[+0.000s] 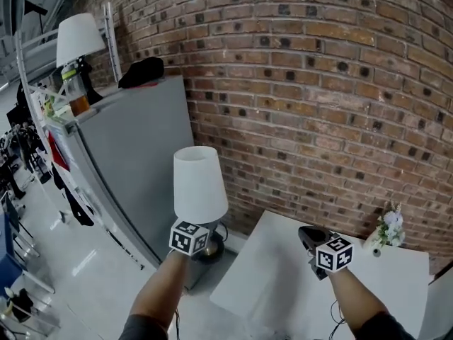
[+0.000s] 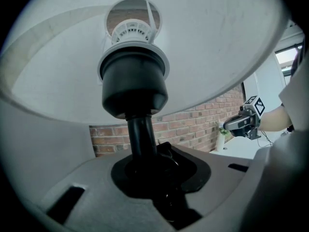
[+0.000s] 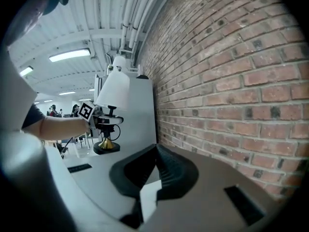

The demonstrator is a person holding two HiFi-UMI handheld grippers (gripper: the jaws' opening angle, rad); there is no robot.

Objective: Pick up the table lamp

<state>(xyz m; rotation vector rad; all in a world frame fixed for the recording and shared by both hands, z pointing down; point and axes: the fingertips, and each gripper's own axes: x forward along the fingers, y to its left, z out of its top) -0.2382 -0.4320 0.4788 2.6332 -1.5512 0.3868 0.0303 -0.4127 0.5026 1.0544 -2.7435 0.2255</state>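
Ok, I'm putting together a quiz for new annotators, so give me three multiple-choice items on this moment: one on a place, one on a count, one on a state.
1. Where does the flower vase stand?
A on the white table
B on a windowsill
C on the floor

2. How many white-shaded lamps show in the head view?
A one
B two
C four

3. The left gripper is:
A open and empty
B shut on the lamp stem
C shut on the shade's rim

Key: A, it sits at the table's far right corner; B, the held lamp plus a second lamp atop the grey cabinet; B, its pads clamp the black stem.
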